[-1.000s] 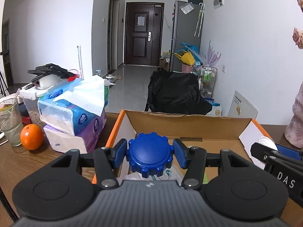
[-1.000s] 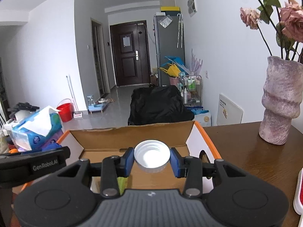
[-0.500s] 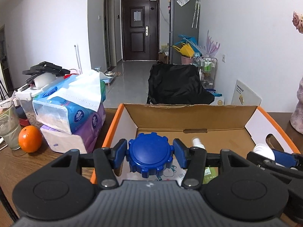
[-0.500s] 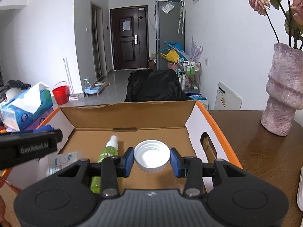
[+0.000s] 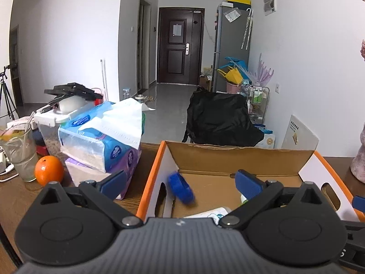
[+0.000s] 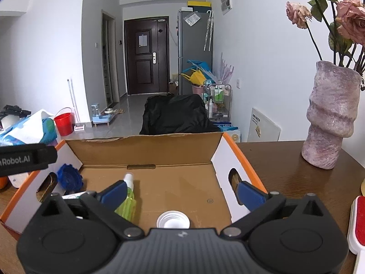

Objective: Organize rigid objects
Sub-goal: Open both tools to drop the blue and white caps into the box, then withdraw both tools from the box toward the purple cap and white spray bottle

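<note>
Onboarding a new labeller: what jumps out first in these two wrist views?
The open orange-edged cardboard box fills the middle of both views. A ridged blue plastic cap sits blurred near its left wall, and a white plastic cap lies on its floor beside a green spray bottle. The left gripper and right gripper have just opened wide, jaws empty.

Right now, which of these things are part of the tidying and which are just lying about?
Part of the job:
cardboard box
blue cap
white cap
green spray bottle

Just lying about:
orange
tissue packs
vase
drinking glass
</note>
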Available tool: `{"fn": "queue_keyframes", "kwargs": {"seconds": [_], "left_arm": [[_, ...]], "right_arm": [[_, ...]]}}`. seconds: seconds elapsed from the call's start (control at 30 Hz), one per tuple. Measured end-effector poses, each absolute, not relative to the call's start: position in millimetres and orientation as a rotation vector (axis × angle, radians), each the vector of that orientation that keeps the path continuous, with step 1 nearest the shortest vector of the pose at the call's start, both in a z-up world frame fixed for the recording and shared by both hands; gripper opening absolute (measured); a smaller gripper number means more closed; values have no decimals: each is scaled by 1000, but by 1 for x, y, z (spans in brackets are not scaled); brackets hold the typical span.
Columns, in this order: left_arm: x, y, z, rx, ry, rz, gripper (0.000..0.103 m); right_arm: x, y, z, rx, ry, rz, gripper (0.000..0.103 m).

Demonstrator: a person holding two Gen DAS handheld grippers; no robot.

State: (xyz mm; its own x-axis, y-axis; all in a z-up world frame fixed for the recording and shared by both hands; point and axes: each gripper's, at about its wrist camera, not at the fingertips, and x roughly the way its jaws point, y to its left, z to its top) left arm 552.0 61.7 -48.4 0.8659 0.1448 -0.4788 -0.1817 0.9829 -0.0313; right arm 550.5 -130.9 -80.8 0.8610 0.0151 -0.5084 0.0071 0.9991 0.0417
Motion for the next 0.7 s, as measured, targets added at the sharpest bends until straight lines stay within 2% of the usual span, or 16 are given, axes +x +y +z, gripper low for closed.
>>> {"fn": "queue_keyframes", "kwargs": {"seconds": [0.7], "left_arm": [[499, 64, -24, -68, 465, 192, 103]], "right_arm": [[497, -135, -53, 20, 475, 25, 103]]}}
